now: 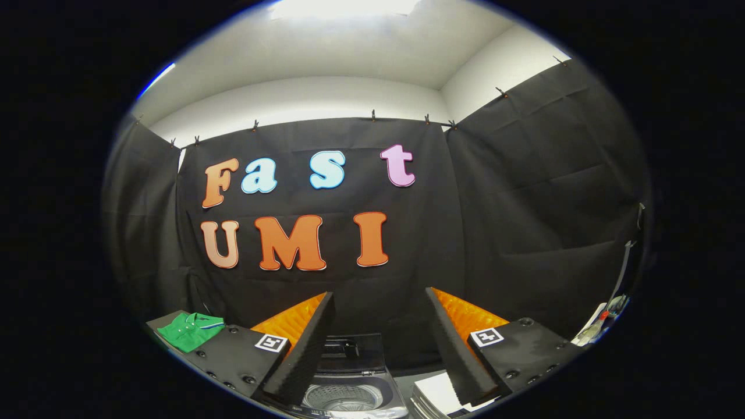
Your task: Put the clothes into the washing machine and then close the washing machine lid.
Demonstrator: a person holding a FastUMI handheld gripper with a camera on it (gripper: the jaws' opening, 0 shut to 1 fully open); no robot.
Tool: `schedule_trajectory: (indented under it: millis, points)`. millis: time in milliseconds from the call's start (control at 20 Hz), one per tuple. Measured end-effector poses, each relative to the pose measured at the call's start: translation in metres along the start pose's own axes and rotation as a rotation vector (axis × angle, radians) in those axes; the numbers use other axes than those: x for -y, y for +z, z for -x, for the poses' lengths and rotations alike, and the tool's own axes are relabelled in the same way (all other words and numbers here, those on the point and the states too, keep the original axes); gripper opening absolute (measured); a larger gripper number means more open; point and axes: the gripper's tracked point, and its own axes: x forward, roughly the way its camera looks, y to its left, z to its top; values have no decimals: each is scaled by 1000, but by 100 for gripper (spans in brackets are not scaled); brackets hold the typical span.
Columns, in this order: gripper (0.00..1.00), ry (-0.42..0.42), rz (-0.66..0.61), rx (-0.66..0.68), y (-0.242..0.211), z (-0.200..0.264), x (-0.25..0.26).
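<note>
My gripper (378, 343) is wide apart, holding nothing. The green shirt (189, 329) lies off to the left beyond my left finger; the washing machine (349, 384) (lid up) sits near, between the fingers. Judged: swing left first.

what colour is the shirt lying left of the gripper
Green, with a darker collar trim; the shirt shows in the gripper view, lying flat beyond the open gripper.
</note>
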Motion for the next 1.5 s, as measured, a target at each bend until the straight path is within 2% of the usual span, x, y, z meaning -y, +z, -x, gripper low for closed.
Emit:
schedule_trajectory:
  millis: [400, 650, 950, 1200, 1500]
  points:
    - [98, 8, -29, 16, 2, -3, -12]
    - [98, 43, -42, 8, -3, -12, -56]
    - [98, 158, -111, -42, -18, -30, -152]
    - [98, 307, -136, -95, -38, -39, -260]
    - [98, 446, -80, -295, -100, -37, -390]
